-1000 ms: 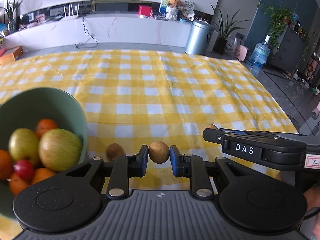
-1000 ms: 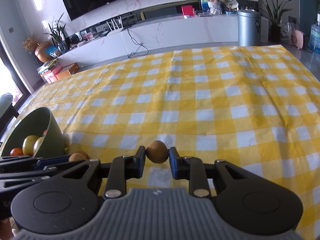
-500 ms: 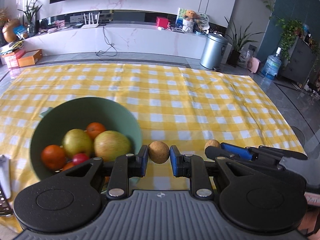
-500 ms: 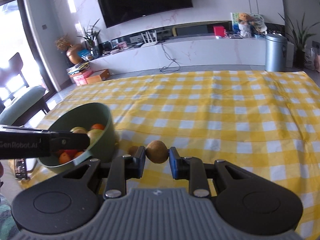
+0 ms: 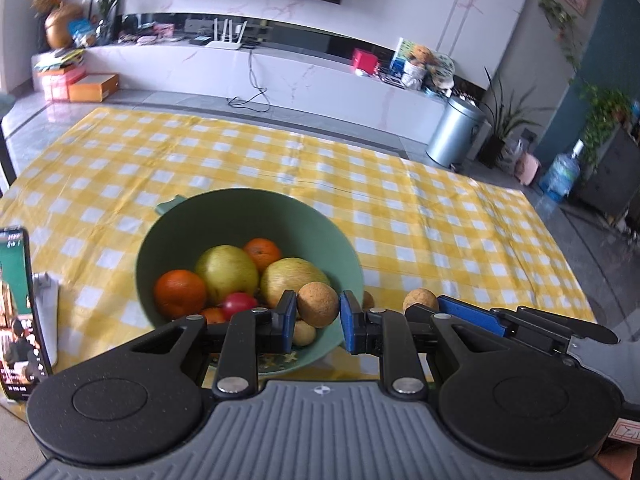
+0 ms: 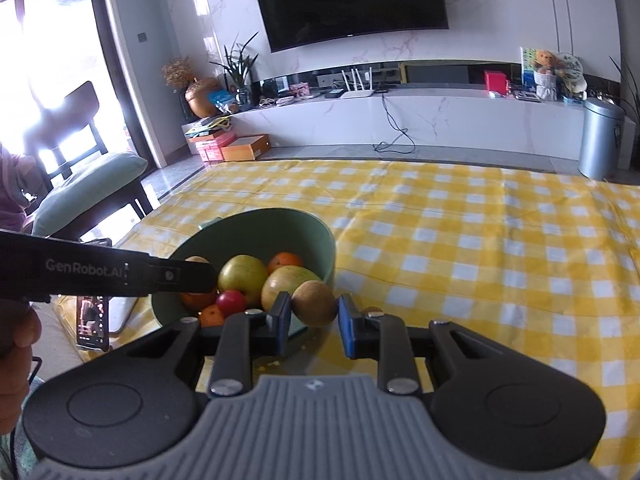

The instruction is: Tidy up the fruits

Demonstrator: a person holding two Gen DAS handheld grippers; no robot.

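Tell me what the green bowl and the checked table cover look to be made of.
Green bowl: probably matte plastic or melamine; even sage colour, thin rim, dull sheen, though glazed ceramic can't be excluded. Checked table cover: woven cloth, likely cotton; yellow-and-white gingham with visible fold creases and soft wrinkles.

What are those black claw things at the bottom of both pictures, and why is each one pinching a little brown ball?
They are grippers: two-finger tongs that a person holds, one in each hand. Each has a camera on it looking forward along its fingers, so one picture comes from the left gripper and the other from the right gripper.

The balls are small round brown fruits. The left gripper pinches one brown fruit above the green bowl, and the right gripper pinches another brown fruit beside it.

The bowl stands on a yellow checked tablecloth and already holds oranges, yellow-green apples and a small red fruit. A phone stands to the left.
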